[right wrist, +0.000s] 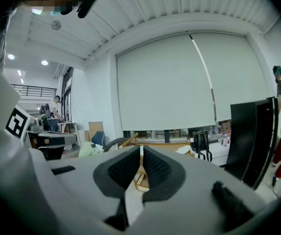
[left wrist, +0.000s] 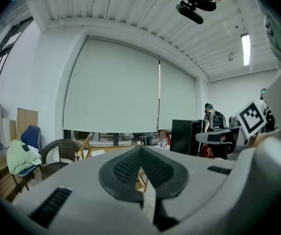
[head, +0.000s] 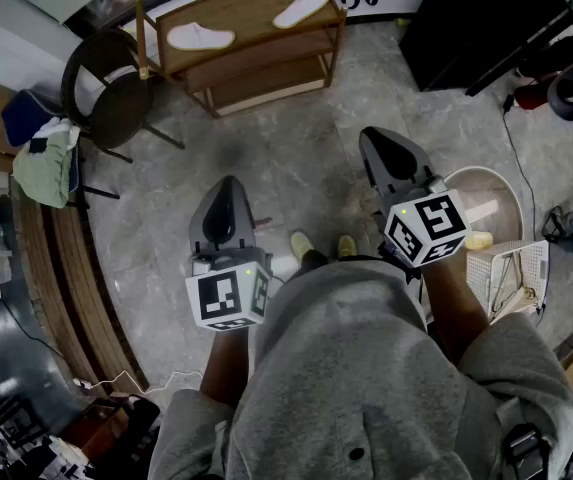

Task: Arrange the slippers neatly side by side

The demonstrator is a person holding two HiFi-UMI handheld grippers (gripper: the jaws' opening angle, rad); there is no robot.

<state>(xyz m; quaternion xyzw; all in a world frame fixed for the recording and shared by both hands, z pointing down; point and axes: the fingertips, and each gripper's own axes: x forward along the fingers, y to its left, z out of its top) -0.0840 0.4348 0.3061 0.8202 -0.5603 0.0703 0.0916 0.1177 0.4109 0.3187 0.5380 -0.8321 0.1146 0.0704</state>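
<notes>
Slippers (head: 199, 37) lying splayed apart on top of the wooden rack (head: 256, 60), well ahead of left claw (head: 226, 196) and right claw (head: 384, 153), both pressed together on nothing; probably light and floppy, best pinched at the heel edge.

Workroom with a grey stone floor (head: 296, 158)
At the far side stands a wooden shelf (head: 251, 13), a dark wicker chair (head: 116, 103) left of it, a black cabinet (head: 476, 18) right.
</notes>
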